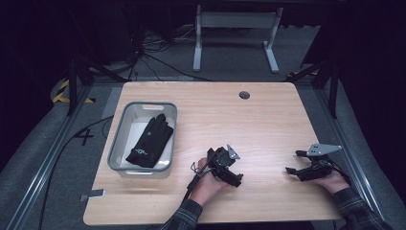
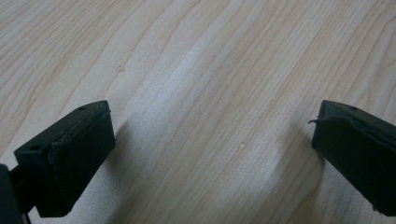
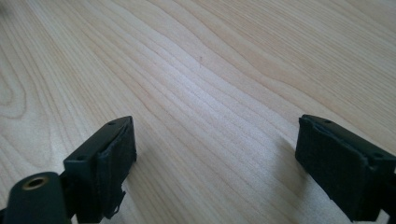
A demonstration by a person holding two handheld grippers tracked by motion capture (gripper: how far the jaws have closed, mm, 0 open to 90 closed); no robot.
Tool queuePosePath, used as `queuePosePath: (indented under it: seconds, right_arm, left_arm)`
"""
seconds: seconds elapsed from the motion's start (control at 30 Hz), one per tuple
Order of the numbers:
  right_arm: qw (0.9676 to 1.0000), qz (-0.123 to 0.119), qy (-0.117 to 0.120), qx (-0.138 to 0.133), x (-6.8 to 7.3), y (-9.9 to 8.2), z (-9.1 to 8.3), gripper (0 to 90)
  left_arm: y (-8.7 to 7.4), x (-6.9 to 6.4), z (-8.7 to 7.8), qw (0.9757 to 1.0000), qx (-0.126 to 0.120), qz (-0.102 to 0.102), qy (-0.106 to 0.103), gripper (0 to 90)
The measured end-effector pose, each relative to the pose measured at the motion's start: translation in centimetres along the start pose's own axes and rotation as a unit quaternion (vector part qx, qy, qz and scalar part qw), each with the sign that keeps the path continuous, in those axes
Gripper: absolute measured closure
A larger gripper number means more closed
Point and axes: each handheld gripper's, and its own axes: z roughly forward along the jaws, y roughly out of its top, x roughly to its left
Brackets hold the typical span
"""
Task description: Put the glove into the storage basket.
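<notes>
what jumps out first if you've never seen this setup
The black glove lying in the grey bin on the left of the wooden table draws the eye first. Next come the left gripper near the front middle and the right gripper at the front right, both with jaws open over bare wood.

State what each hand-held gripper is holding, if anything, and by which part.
Nothing is held. The left hand-held gripper and right hand-held gripper both stand open over bare table.

Black glove [image 1: 152, 140], grey bin [image 1: 118, 136], light wood-grain table [image 1: 249, 124], black tools.
</notes>
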Motion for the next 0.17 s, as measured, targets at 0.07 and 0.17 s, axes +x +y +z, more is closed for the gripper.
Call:
queuePosePath:
  seconds: [0.07, 0.17]
  right_arm:
    - [1.0000, 0.000, 0.000, 0.000, 0.00, 0.00, 0.00, 13.1]
    - [1.0000, 0.000, 0.000, 0.000, 0.00, 0.00, 0.00, 13.1]
  left_arm:
    - [-0.32, -0.01, -0.01, 0.9999, -0.012, -0.001, 0.001, 0.0]
    - [-0.33, -0.01, -0.02, 0.9999, -0.012, 0.000, 0.001, 0.0]
